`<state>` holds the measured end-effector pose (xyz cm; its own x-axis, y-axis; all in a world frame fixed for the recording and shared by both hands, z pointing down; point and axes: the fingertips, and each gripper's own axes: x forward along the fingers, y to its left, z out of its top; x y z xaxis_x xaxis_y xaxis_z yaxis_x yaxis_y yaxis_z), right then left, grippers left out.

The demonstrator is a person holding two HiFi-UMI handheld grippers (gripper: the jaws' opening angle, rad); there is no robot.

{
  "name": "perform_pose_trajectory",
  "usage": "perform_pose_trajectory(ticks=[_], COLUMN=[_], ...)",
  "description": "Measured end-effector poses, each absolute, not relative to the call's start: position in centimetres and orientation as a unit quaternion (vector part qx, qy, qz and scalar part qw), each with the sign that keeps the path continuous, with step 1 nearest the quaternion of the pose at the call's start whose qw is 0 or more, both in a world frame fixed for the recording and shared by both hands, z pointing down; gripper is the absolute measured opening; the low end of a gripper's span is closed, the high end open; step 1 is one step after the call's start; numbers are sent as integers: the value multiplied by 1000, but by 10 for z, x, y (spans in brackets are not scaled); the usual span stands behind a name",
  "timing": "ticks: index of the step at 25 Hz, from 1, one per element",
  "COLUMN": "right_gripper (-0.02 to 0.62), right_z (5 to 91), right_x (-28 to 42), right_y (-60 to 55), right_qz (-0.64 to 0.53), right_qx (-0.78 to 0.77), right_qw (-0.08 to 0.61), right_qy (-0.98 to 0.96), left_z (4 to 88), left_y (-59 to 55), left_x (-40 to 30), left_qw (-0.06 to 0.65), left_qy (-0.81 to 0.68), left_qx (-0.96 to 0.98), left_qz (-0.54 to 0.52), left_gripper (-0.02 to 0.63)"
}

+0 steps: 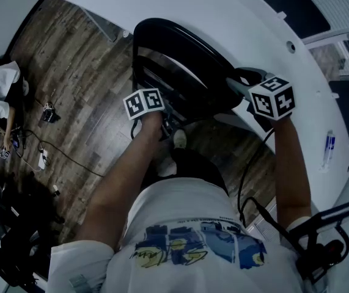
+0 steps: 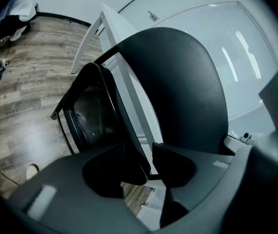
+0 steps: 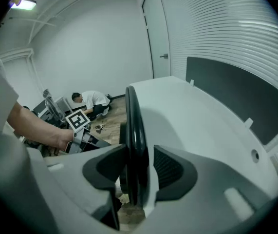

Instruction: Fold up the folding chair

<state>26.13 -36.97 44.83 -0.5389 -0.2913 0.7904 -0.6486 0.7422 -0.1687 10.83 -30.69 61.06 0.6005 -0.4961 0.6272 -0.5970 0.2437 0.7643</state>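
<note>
White table (image 1: 223,17) behind folding chair (image 1: 186,60); left tool (image 2: 148,162) pinches its rim; right tool (image 3: 139,167) spread.

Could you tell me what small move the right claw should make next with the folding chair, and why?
Probably draw the right claw straight back off the folding chair. Its jaws stand open around the chair's thin edge, with a gap on one side, the chair looks folded nearly flat, and the left claw grips its frame, so it should stay held.
</note>
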Motion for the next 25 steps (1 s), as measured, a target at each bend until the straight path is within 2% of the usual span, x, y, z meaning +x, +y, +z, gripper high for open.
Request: perform_pose_trajectory(ticks=[8,15,18,22,25], right_gripper=[173,173,170,143,78], right_z=[415,420,408,394,395], right_x=[295,289,263,238,235], right_y=[-343,-310,-273,-232,-220], right_qz=[234,240,247,254,257], right_qx=[392,434,447,469,482], right_qw=[367,347,333,313,302], right_qy=[-810,-796,-793,-786,-781], left_z=[564,519,484,453,447], left_y=[-281,-280,-258,-228,-222], left_x=[79,91,79,70,72], left_qw=[577,490,437,389,373], left_qy=[-411,-368,-347,-313,-303], left_qx=[701,780,817,851,858], left_qz=[81,128,144,164,183], left_gripper=[169,142,129,84,51])
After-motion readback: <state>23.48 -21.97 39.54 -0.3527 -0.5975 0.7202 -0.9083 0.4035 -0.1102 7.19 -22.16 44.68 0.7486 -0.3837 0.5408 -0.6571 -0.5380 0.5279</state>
